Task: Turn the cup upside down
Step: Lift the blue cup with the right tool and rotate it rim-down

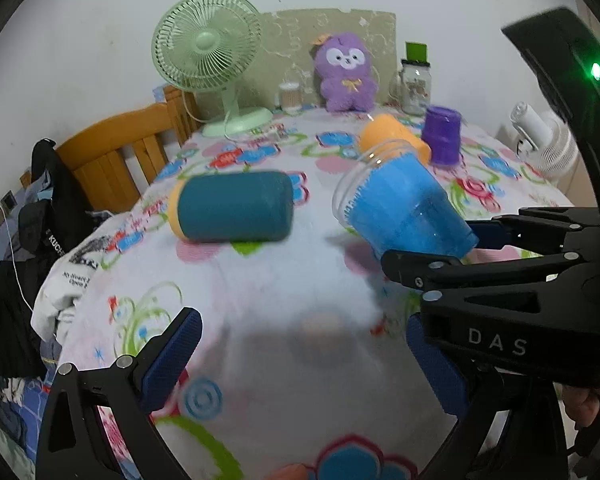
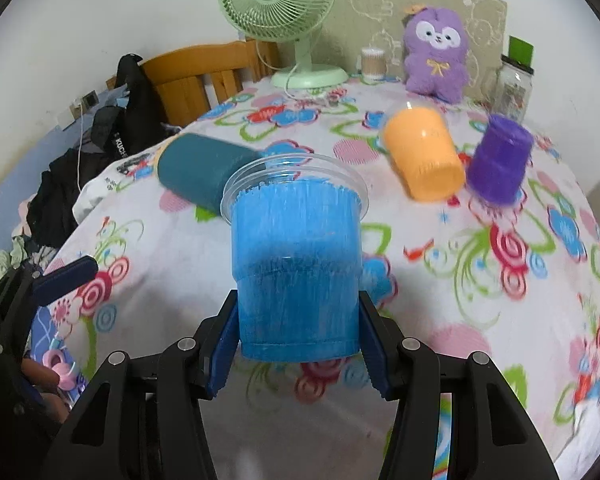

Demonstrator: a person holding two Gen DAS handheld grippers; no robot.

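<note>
Step in hand, as I judge it: carry and turn. Your right gripper (image 2: 298, 346) has the blue cup (image 2: 296, 272) clamped near its base, a blue pad on each side wall. From the left wrist view the cup (image 1: 404, 208) hangs clear of the cloth (image 1: 284, 320), tilted, clear rim pointing up and to the left, base toward the jaws. Not yet inverted.

Your left gripper (image 1: 304, 360) is wide apart and holds nothing; it hangs low over the near part of the table.

Next move, by my reckoning: roll the right wrist on until the rim faces down, then lower onto a bare patch of cloth and release only once the rim sits flat. The cloth looks soft and rumpled, so a tilted set-down may tip it.

Neighbours to steer round: teal cup (image 2: 204, 172) lying on its side just behind the blue one, orange cup (image 2: 424, 152) tipped over, purple cup (image 2: 500, 160) already mouth-down beside it. At the back a fan (image 2: 278, 0), a plush toy (image 2: 436, 54) and a jar (image 2: 514, 88).

Writing:
- "DAS" in pale letters on the right gripper's body (image 1: 498, 344), left wrist view
- "KUCH…" on the black clothing (image 2: 120, 146) by the chair (image 2: 196, 72), the rest hidden
- small print on the white cloth at the table's left edge, too blurred to read
- jar label unreadable
</note>
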